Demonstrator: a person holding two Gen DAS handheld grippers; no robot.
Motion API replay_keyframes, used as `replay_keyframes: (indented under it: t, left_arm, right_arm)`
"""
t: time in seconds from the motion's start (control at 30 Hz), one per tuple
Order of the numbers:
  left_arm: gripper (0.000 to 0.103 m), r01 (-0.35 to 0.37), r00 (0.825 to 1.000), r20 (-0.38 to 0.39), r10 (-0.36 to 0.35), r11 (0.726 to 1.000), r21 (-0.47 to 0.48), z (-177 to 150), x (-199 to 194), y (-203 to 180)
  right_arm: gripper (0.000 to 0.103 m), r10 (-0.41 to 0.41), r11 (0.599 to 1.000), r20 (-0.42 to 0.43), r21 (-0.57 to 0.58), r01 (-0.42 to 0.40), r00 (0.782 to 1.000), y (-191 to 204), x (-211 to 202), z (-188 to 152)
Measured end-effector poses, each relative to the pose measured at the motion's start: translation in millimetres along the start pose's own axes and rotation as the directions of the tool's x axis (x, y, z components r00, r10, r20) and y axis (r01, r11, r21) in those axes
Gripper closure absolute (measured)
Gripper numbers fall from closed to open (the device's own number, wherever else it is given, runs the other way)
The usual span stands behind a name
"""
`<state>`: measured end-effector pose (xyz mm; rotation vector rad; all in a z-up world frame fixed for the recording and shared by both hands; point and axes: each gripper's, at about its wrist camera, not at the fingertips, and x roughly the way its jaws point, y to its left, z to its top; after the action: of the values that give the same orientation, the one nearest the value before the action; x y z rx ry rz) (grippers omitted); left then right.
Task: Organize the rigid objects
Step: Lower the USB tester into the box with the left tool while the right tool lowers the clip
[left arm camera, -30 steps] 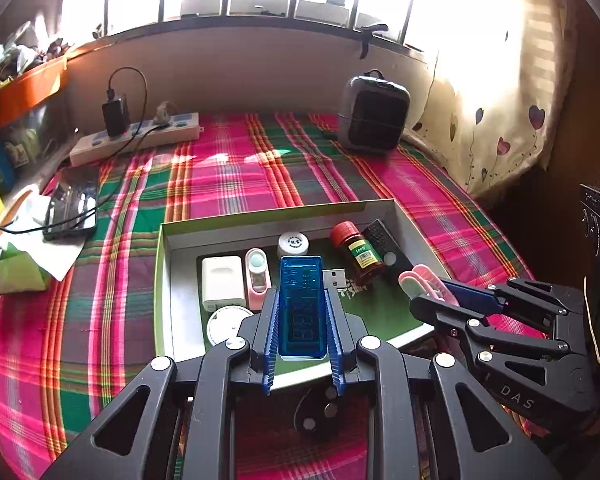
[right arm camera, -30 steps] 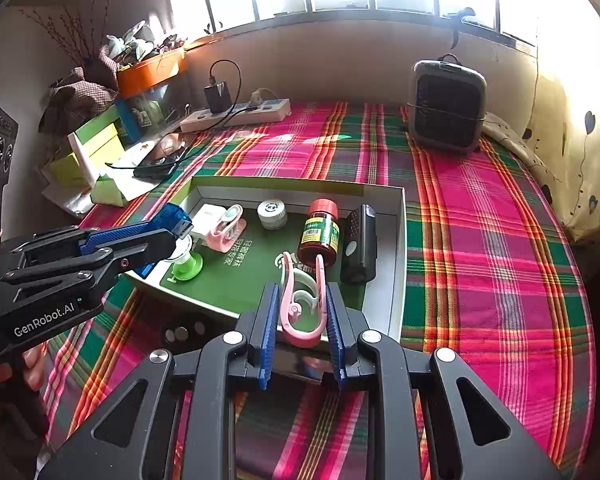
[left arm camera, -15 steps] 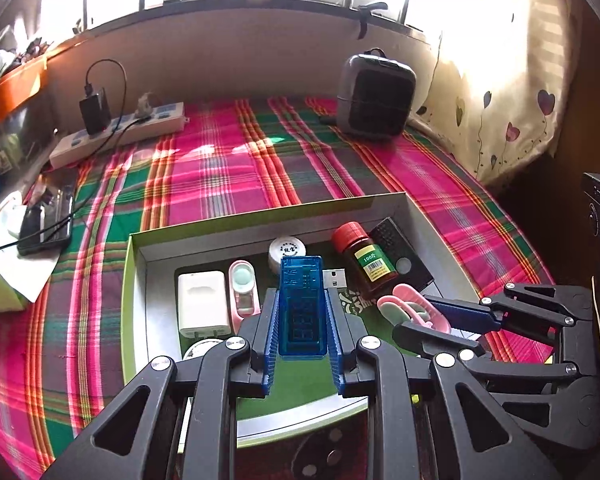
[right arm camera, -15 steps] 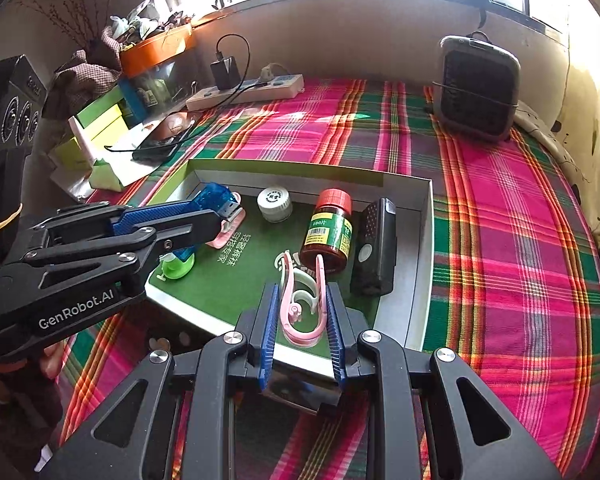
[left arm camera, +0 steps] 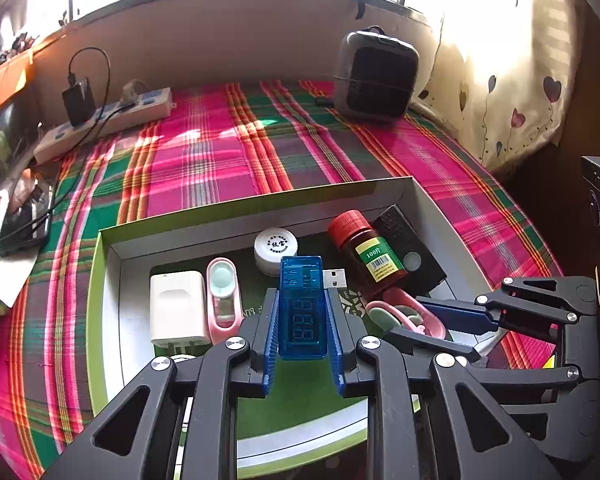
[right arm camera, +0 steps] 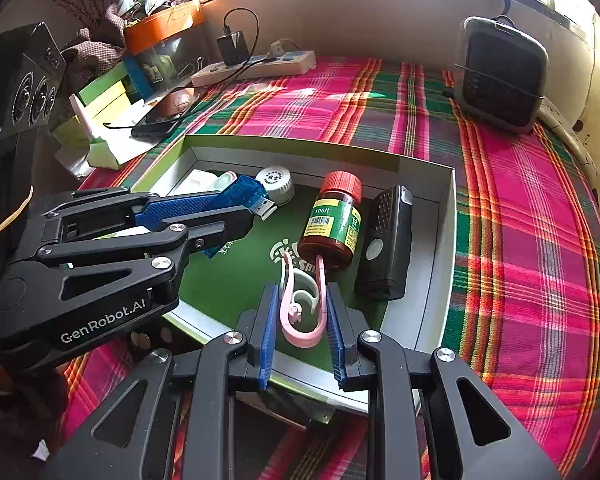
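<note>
- The left claw (left arm camera: 302, 320) pinches a blue USB meter (left arm camera: 302, 304) between its pads, the meter's long axis running along the fingers and its metal plug pointing off to the right at the far end. It hangs over the near left part of the box (left arm camera: 260, 208), above the green floor.
- The right claw (right arm camera: 302, 312) is pressed onto a pink clip (right arm camera: 302, 308), the clip's two prongs pointing away from the hand toward the brown pill bottle (right arm camera: 334, 220). It hangs over the near middle of the box, prong tips just short of the bottle's base.
- Of the two, the right claw seems lower and nearer to setting down; free green floor lies left of the bottle, between the claws.
- Inside the box, beyond the claws: a white charger (left arm camera: 176, 308) and a pink case (left arm camera: 222, 292) at the left, a white round jar (left arm camera: 275, 246) against the far wall, and a black device (right arm camera: 386, 240) along the right wall.
- Beyond the box, on the plaid-covered tabletop (left arm camera: 228, 152), stand a power strip (left arm camera: 104, 120) and a small heater (left arm camera: 374, 76).
</note>
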<state>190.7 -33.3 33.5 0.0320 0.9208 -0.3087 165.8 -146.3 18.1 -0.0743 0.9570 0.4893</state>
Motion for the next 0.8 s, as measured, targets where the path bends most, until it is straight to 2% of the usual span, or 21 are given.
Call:
replay_keyframes:
  t: [0.8]
  left_arm:
    - [0.082, -0.033, 0.999, -0.038, 0.035, 0.999, 0.035, 0, 18, -8]
  right_arm:
    - [0.079, -0.075, 0.996, -0.016, -0.044, 0.075, 0.997, -7, 4, 1]
